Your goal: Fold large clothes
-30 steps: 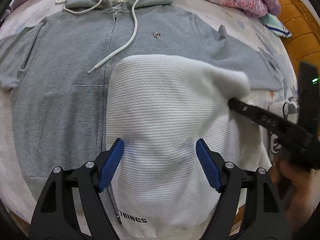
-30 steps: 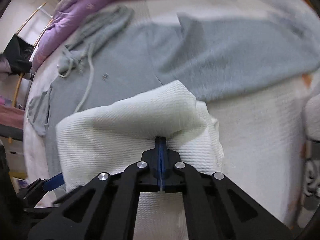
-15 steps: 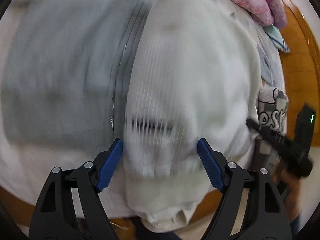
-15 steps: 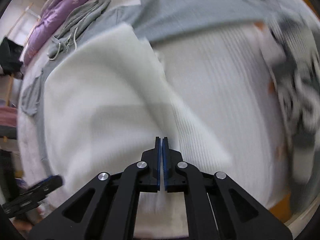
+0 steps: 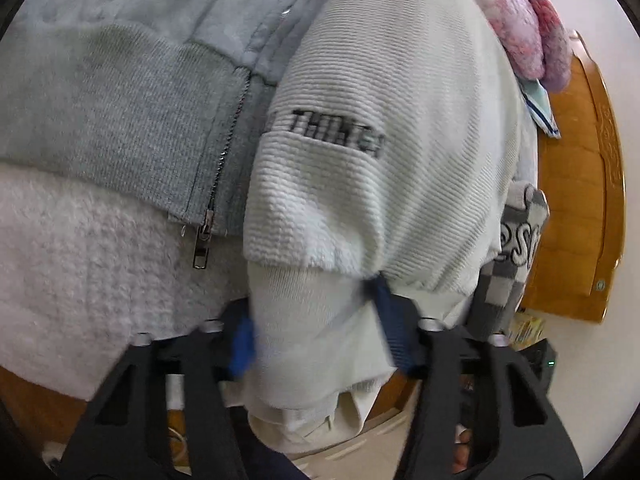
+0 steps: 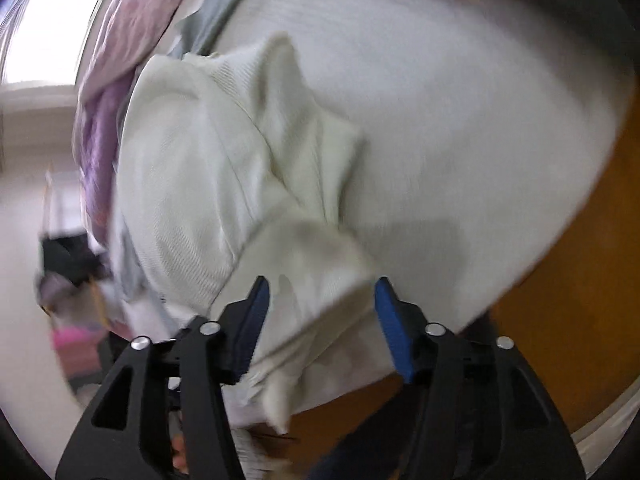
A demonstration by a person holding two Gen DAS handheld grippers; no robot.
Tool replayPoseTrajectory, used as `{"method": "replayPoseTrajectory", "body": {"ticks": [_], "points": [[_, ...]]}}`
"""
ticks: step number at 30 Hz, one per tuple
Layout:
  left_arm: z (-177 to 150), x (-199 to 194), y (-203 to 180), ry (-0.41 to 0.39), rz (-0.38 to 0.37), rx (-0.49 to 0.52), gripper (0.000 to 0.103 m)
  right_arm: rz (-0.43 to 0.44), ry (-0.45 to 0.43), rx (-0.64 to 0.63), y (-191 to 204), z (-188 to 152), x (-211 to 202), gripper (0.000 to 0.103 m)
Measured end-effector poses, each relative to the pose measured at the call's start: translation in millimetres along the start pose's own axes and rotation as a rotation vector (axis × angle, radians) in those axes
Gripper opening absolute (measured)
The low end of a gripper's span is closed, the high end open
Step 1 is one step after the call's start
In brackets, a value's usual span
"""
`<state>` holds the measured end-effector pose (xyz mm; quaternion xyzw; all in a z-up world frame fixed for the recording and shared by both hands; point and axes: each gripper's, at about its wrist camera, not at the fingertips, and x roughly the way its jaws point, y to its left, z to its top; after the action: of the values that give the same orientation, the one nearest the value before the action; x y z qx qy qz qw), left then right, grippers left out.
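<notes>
A white ribbed sweater (image 5: 400, 128) with black lettering near its hem lies folded on the bed, partly on top of a grey zip hoodie (image 5: 120, 112). Its lower edge hangs over the bed's front edge. My left gripper (image 5: 316, 332) is open, its blue pads on either side of the hanging white hem. In the right wrist view the sweater (image 6: 224, 160) is bunched and creased. My right gripper (image 6: 320, 312) is open with a fold of the sweater between its fingers.
A fuzzy white blanket (image 5: 80, 260) covers the bed. Pink and purple bedding (image 5: 528, 24) lies at the back. A wooden bed frame (image 5: 576, 200) runs along the right. A grey checked garment (image 5: 516, 248) lies at the sweater's right.
My right gripper was shut on the sweater's fold and is now open. Both grippers have dropped to the bed's front edge, at the sweater's hem. The sweater now lies folded over.
</notes>
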<state>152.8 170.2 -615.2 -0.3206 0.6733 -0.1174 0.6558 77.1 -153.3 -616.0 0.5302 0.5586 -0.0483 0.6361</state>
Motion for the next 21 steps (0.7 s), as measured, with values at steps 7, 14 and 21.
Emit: {"method": "replayPoseTrajectory", "body": {"ticks": [7,14,21], "points": [[7.7,-30.7,-22.0,0.030,-0.111,0.029,0.024,0.213,-0.093,0.335,-29.1,-40.6,4.3,0.076],[20.3,-46.0,-37.7,0.071,-0.187,0.043,0.024,0.431,-0.137,0.558,-39.6,-60.8,19.2,0.082],[24.5,-44.9,-46.8,0.095,-0.200,0.062,0.024,0.545,-0.122,0.644,-28.7,-58.0,52.5,0.085]]}}
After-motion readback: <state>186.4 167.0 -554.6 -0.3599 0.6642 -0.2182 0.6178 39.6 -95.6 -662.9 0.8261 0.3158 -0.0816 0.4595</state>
